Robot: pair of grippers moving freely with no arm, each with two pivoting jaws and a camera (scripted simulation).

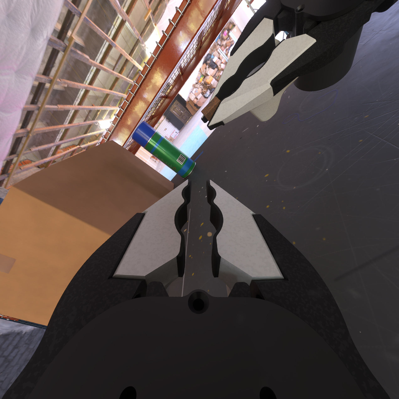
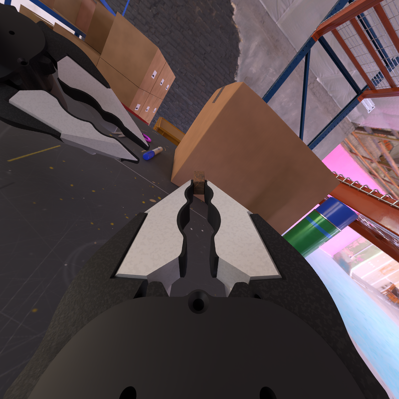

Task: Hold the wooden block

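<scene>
The wooden block (image 2: 198, 177) is small and dark brown. My right gripper (image 2: 198, 183) is shut on it at the fingertips and holds it in front of a cardboard box. In the left wrist view the right gripper (image 1: 207, 123) reaches in from the upper right, above the dark table (image 1: 313, 194), with the block (image 1: 210, 108) between its tips. My left gripper (image 1: 198, 183) is open by a narrow gap and empty, pointing toward a spray can. It also shows in the right wrist view (image 2: 143, 154) at the upper left, apart from the block.
A large cardboard box (image 1: 75, 205) (image 2: 248, 151) stands close by. A green spray can with a blue cap (image 1: 164, 151) (image 2: 319, 226) stands near the table edge. A blue-capped marker (image 2: 152, 152) lies on the table. Stacked boxes (image 2: 133, 71) and metal racks stand behind.
</scene>
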